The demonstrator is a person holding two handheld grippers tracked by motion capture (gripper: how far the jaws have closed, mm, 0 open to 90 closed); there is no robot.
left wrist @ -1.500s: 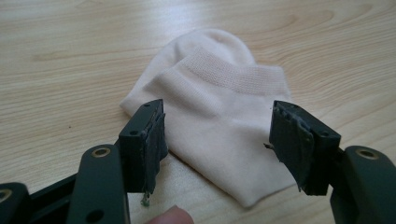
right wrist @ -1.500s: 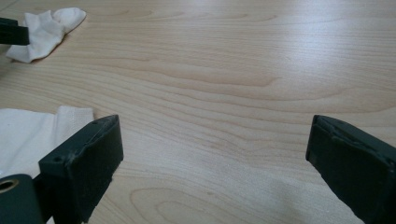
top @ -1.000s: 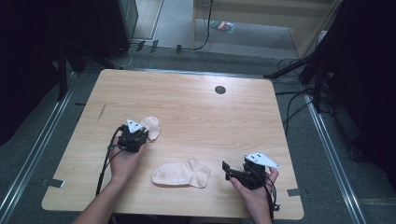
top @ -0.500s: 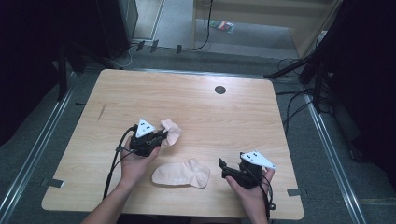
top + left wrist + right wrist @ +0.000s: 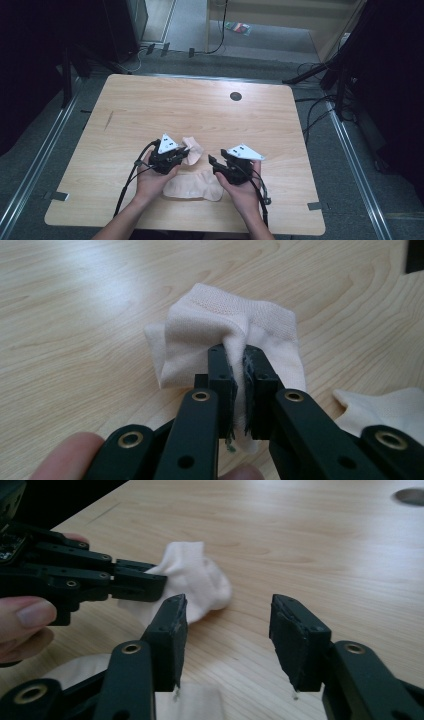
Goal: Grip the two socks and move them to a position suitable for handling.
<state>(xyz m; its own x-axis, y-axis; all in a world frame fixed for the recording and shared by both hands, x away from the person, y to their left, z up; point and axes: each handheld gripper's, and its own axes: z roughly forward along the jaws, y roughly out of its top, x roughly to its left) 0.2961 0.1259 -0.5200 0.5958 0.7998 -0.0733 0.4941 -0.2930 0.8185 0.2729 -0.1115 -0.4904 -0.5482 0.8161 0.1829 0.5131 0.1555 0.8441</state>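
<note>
Two pale pink socks are on the wooden table [image 5: 200,105]. My left gripper [image 5: 182,153] [image 5: 239,365] is shut on one sock [image 5: 192,149] [image 5: 225,330] [image 5: 195,582], bunched and lifted slightly off the wood. The second sock [image 5: 192,186] [image 5: 395,407] [image 5: 75,672] lies flat near the front edge, between the two hands. My right gripper [image 5: 213,164] [image 5: 227,625] stands open just above that flat sock's right end, nothing between its jaws, pointing toward the held sock.
A dark round hole [image 5: 235,96] [image 5: 410,495] sits in the table near its far edge. Cables [image 5: 127,185] trail from both grippers over the front edge. Dark stands and cables surround the table on the floor.
My left gripper has carried the bunched sock rightward toward the table's middle. My right gripper has moved left and forward, over the flat sock's right end.
</note>
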